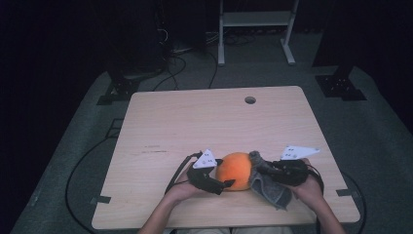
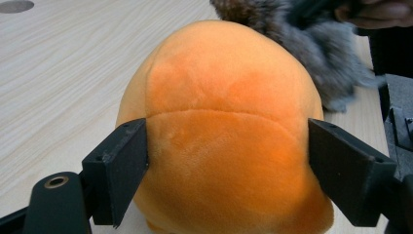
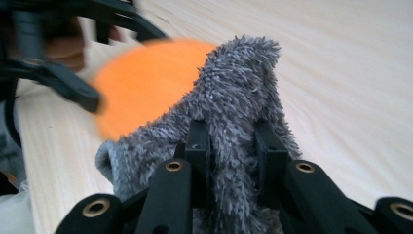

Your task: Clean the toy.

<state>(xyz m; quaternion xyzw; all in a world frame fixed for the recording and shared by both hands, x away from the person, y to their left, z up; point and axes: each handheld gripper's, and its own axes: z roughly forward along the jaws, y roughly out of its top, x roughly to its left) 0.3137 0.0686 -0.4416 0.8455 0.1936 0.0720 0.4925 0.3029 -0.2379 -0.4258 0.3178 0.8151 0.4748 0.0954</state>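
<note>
On the pale wooden tabletop, the left gripper clasped the round orange plush toy between wide fingers while the right gripper pinched the shaggy grey cloth against it.

Plush ball near table's front edge, fuzzy cloth touching its right side
</note>
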